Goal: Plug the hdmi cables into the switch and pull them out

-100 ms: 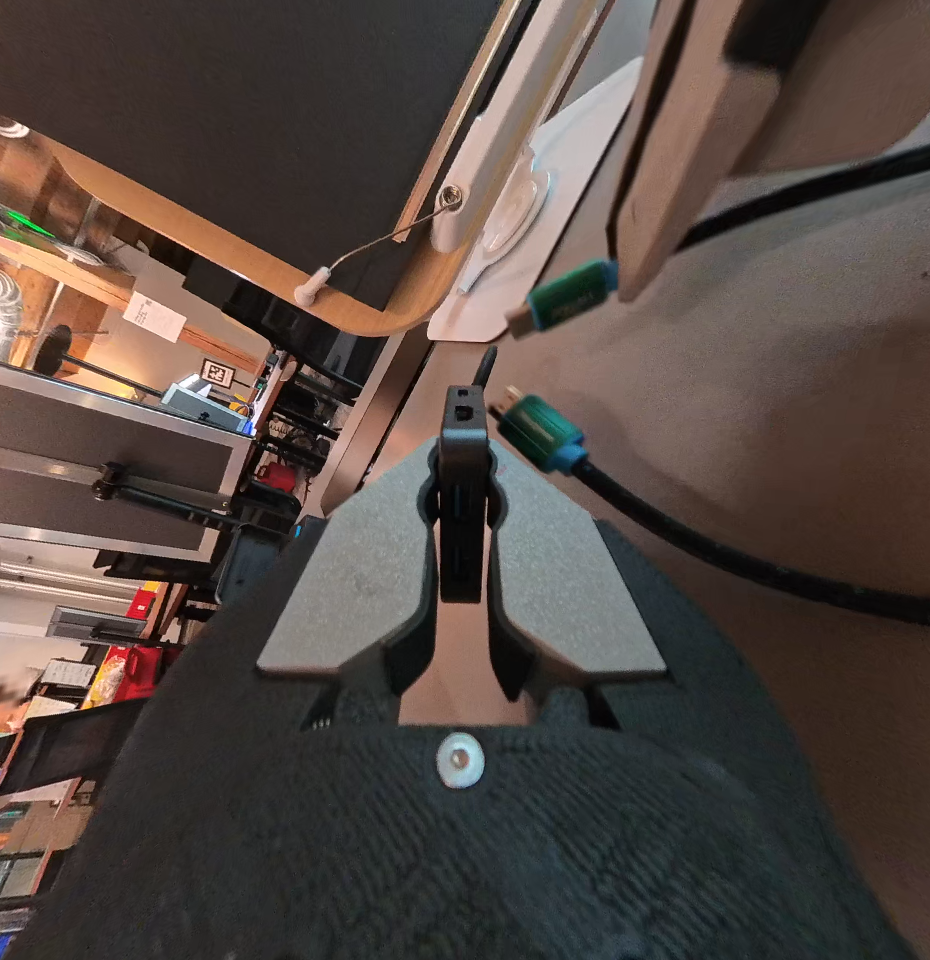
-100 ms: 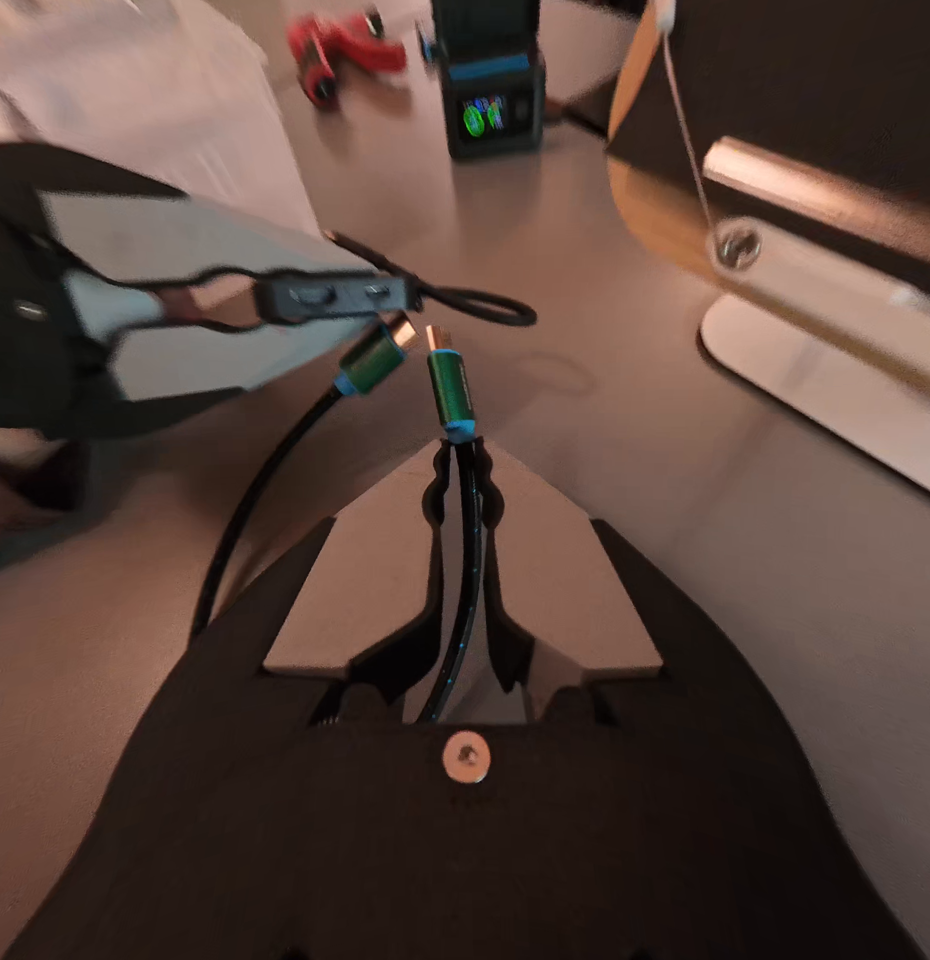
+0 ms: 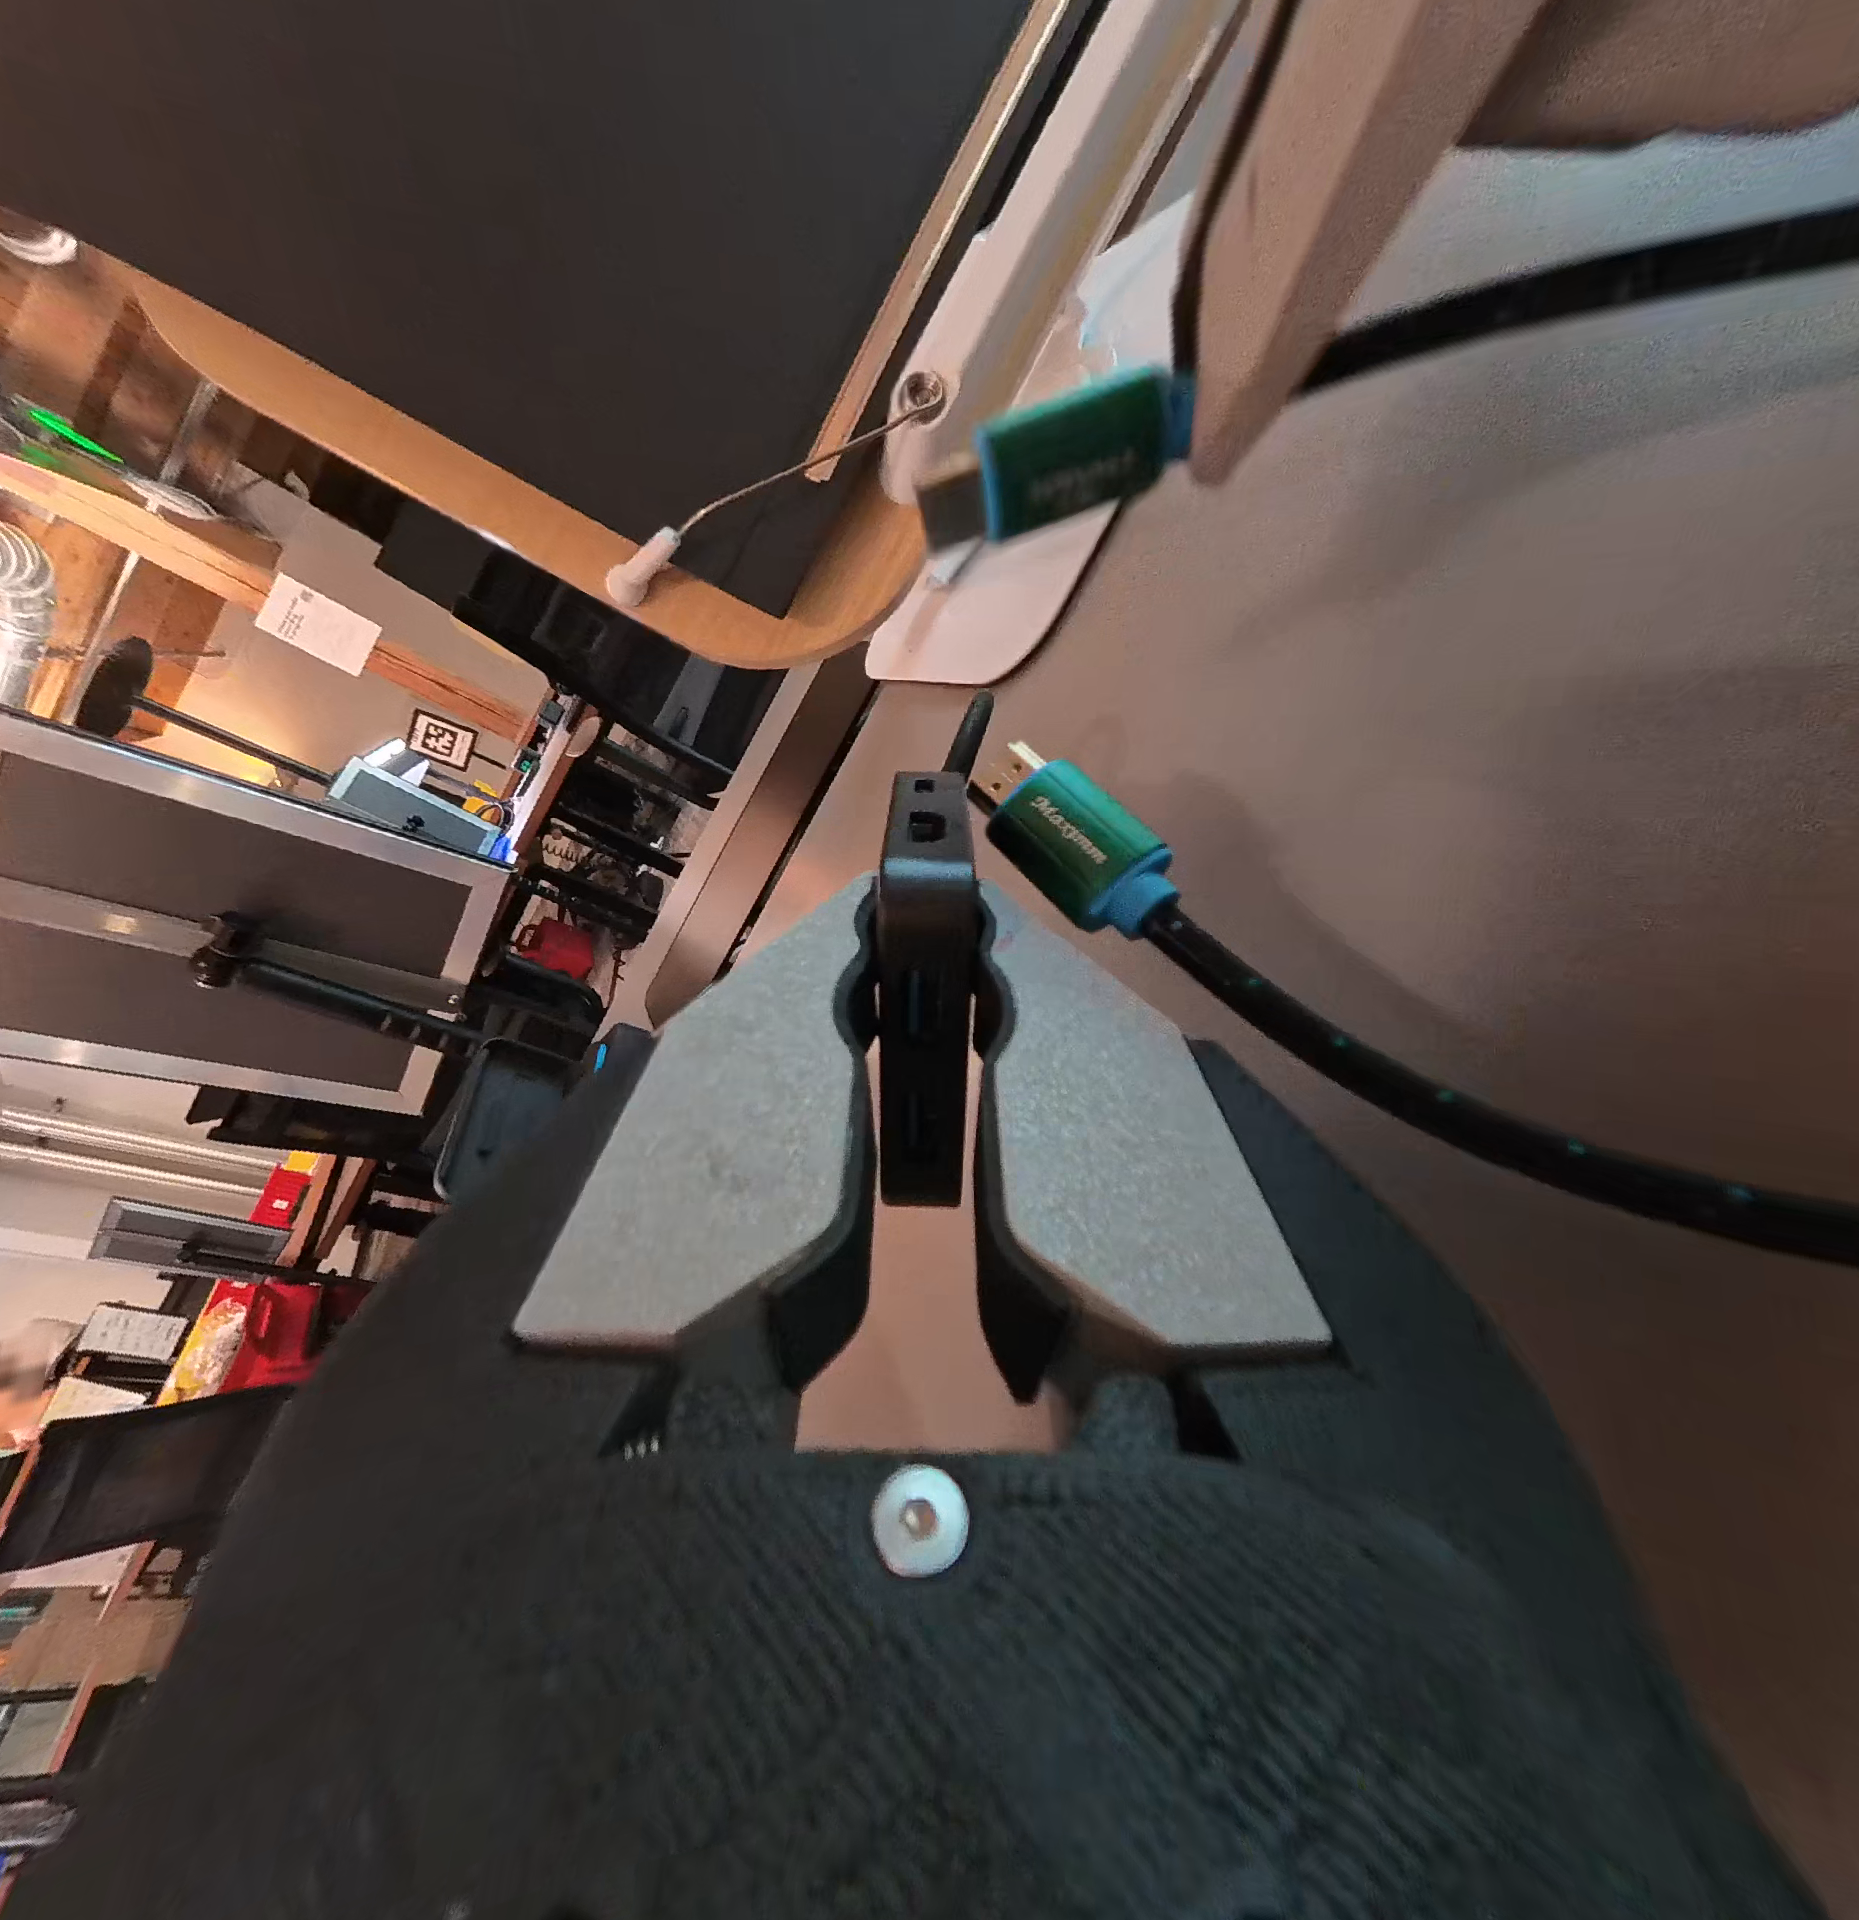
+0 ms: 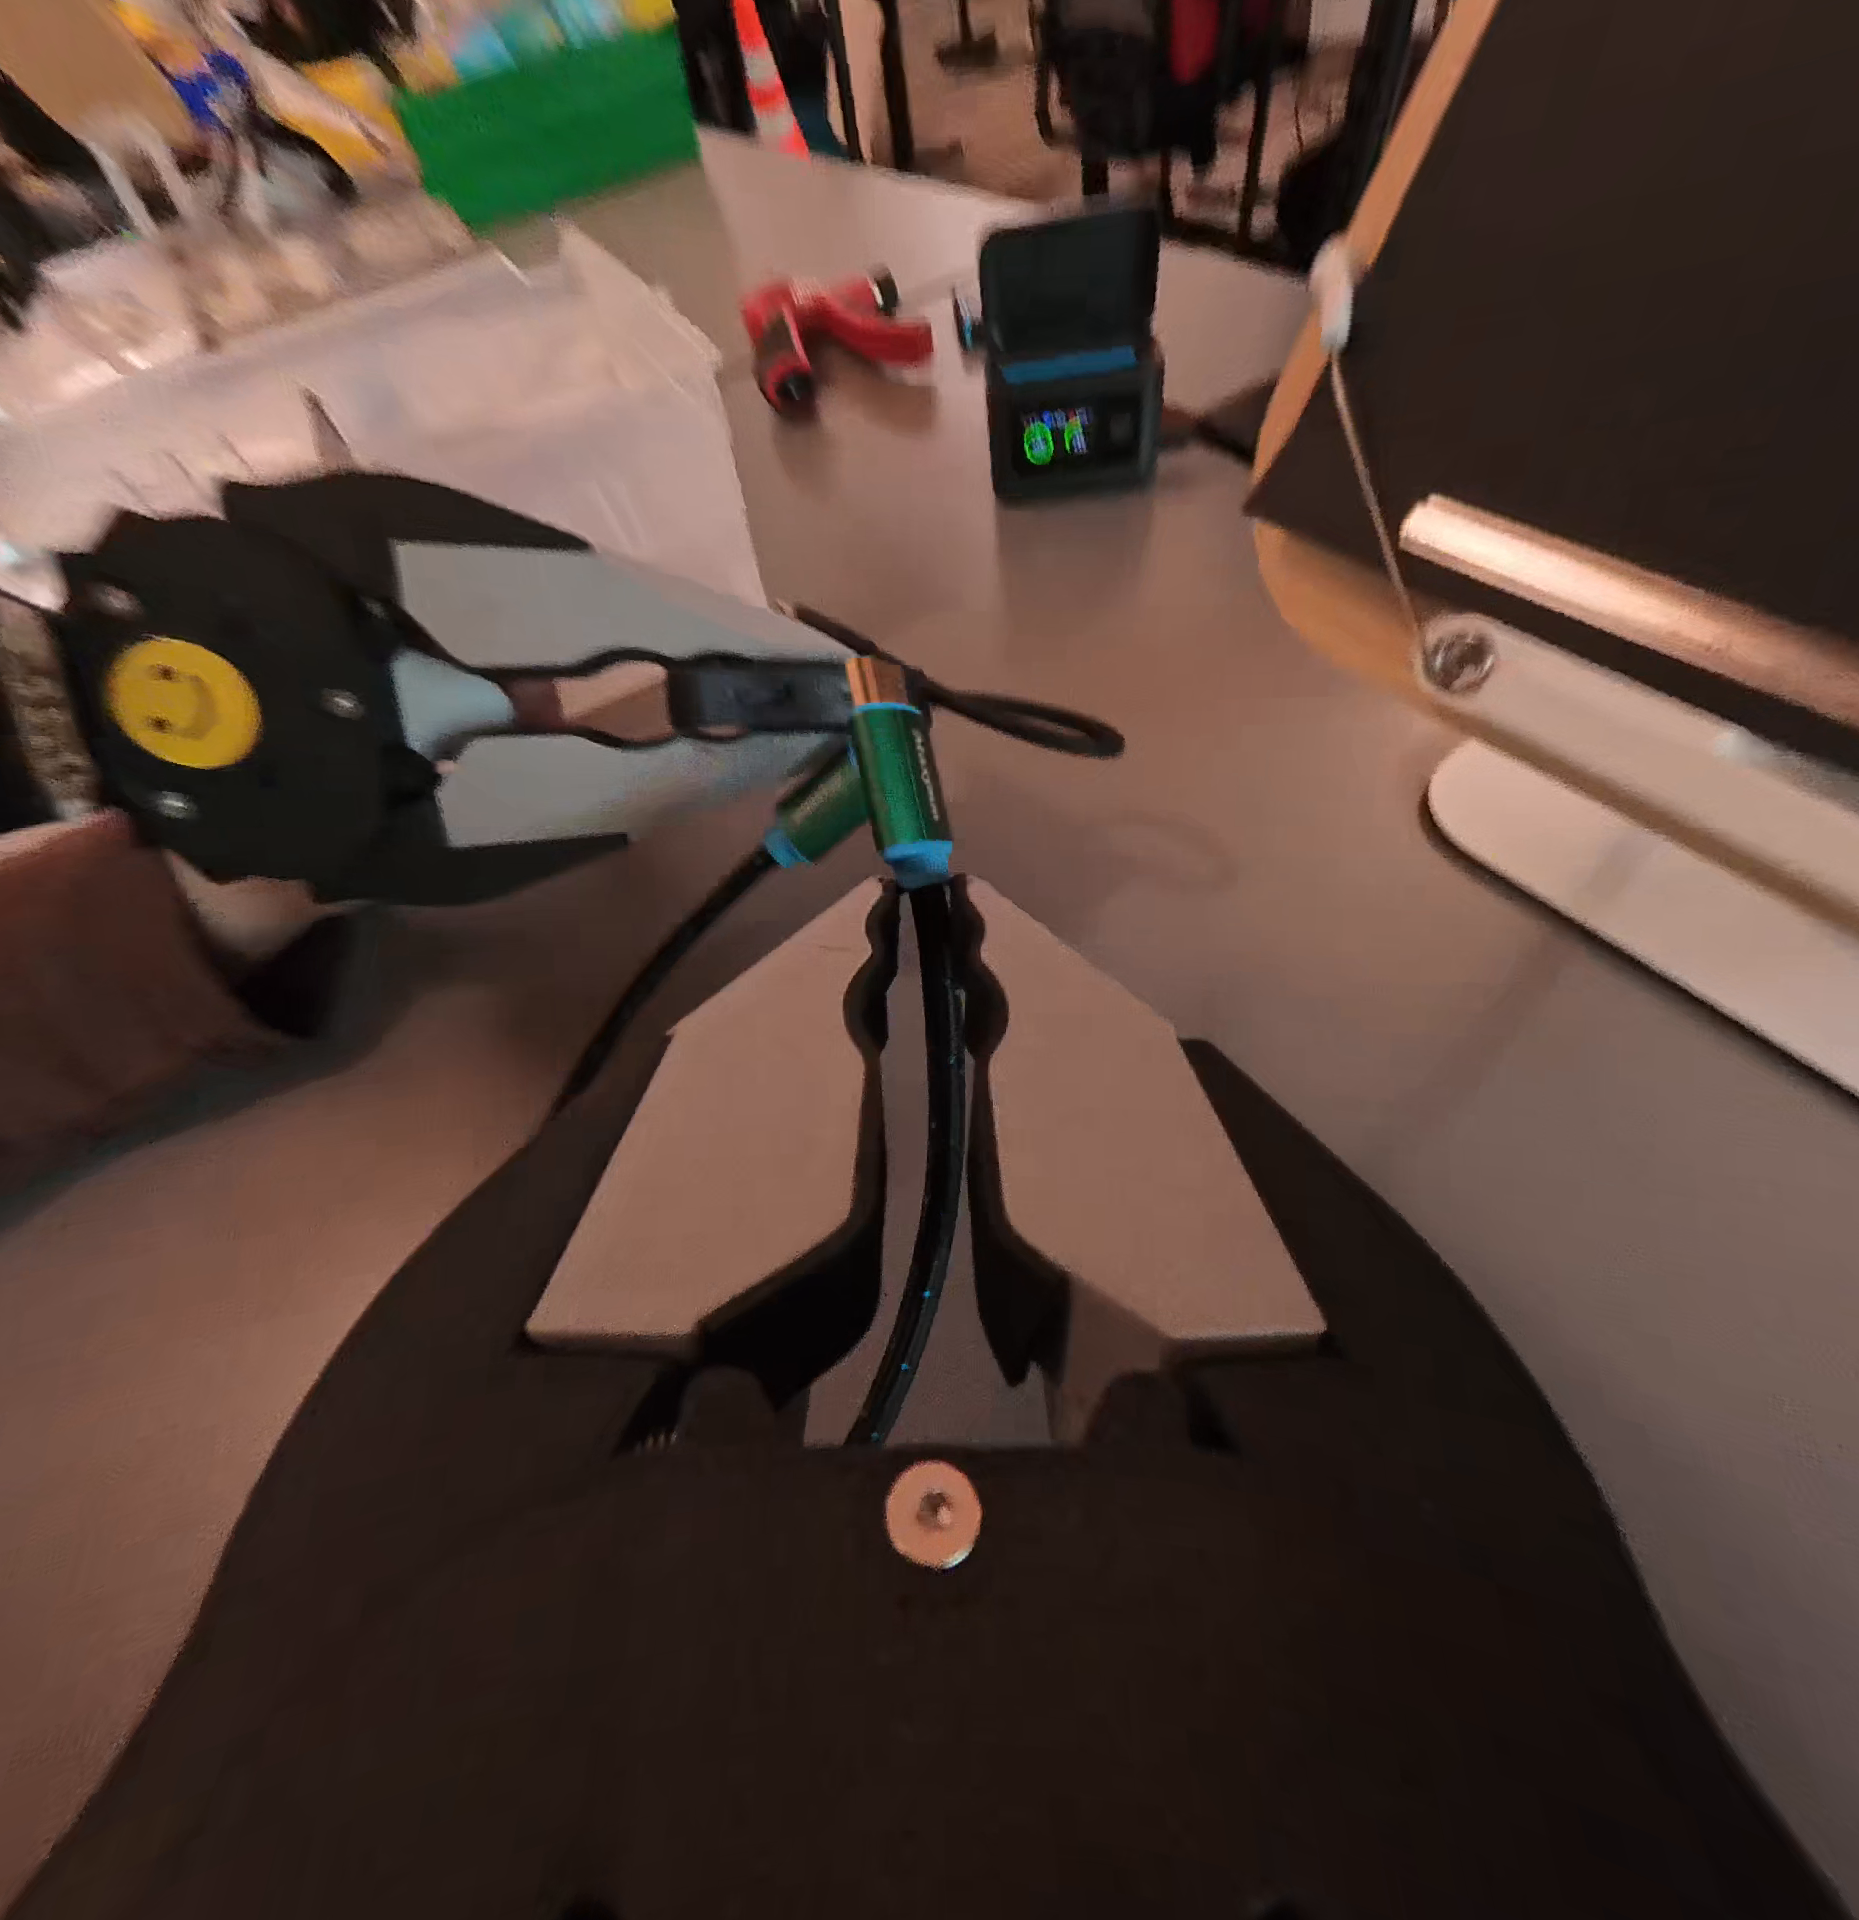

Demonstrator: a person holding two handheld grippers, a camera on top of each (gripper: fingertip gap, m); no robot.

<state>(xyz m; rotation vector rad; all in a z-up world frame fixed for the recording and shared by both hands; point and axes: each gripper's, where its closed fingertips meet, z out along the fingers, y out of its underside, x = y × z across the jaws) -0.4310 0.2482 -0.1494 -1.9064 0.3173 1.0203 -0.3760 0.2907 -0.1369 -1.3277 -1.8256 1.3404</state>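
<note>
Your left gripper: fingers closed flat on the black switch, levelled sideways across the front of your right gripper, whose fingers pinch a black cable just behind its green plug.

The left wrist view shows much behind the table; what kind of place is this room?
Probably a workshop or lab, not a home. Behind the brown table stand dark metal racks with red bins, a bare ribbed silver air duct runs past wooden beams, and a red hand tool lies on the table.
</note>
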